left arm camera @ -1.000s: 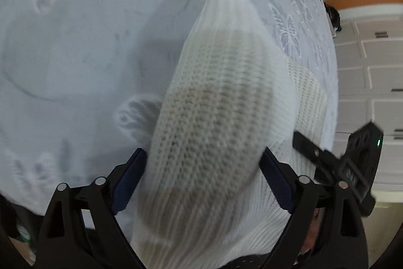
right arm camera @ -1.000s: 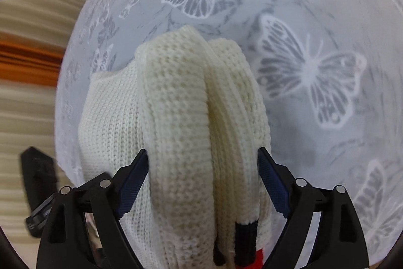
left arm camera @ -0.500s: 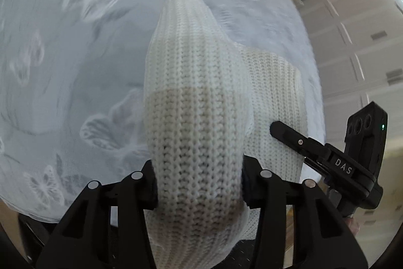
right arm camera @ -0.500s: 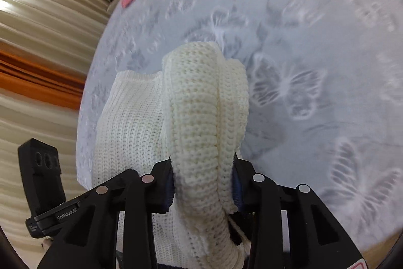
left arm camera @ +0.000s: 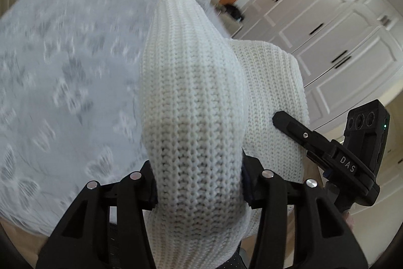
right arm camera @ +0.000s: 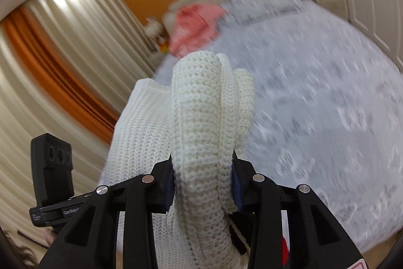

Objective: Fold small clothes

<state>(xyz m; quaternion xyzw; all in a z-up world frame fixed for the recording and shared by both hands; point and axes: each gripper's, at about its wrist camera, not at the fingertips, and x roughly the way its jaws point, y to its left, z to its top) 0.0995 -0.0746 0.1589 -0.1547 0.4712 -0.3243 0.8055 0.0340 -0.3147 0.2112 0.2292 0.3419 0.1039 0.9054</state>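
Observation:
A cream-white knit sweater (left arm camera: 194,97) fills the middle of both views. My left gripper (left arm camera: 199,183) is shut on a thick bunched fold of it. My right gripper (right arm camera: 202,183) is shut on another bunched edge of the same sweater (right arm camera: 199,117). The knit hangs between the two grippers, lifted above the bed. The right gripper's body shows in the left wrist view (left arm camera: 327,153), and the left gripper's body shows in the right wrist view (right arm camera: 53,178). A small black and red patch (right arm camera: 283,246) shows at the sweater's lower edge.
A grey bedspread with white butterflies (left arm camera: 63,92) lies below, also in the right wrist view (right arm camera: 327,105). A pink garment (right arm camera: 194,27) lies at the bed's far end by the headboard. White wardrobe doors (left arm camera: 327,24) stand at right. Cream and orange curtains (right arm camera: 63,62) hang at left.
Both grippers closed on the sweater from open a second ago, then lifted it and tilted up, so the room now shows beyond the bed.

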